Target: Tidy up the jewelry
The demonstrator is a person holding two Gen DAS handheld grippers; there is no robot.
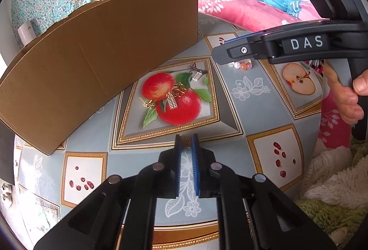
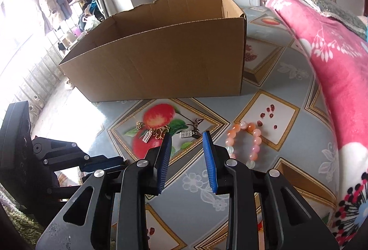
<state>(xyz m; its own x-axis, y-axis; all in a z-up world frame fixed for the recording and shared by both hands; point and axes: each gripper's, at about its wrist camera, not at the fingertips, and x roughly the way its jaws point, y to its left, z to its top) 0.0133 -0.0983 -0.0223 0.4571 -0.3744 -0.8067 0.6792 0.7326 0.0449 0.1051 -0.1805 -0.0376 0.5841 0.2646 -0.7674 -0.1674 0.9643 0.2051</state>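
Left wrist view: the left tool [image 1: 186, 138] sits at six o'clock with its blue pads [image 1: 178, 162] drawn narrow, pinching a small gold trinket [image 1: 186, 141] at the very tips. No earlier picture is there to compare. Beyond it, toward twelve o'clock on the fruit-printed desk [image 1: 234, 98], lie a gold charm cluster [image 1: 161, 99] with a little abacus pendant and a dark abacus charm [image 1: 197, 74], both on the printed apples. The cardboard box [image 1: 92, 61] stands at ten o'clock, its near wall just beside the charms. At two o'clock the right tool [image 1: 220, 52] hangs above a few beads of the bracelet [image 1: 241, 65], held by a hand [image 1: 347, 93] at three o'clock.

Right wrist view: the right tool [image 2: 186, 137] stands partly open, its pads [image 2: 210, 158] apart with nothing between them, above the desk. The pink bead bracelet [image 2: 251, 139] lies at three o'clock of the tips, just beside the right pad. The charms lie at eleven o'clock, the box at twelve. A pink floral blanket [image 2: 333, 70] fills the right edge.
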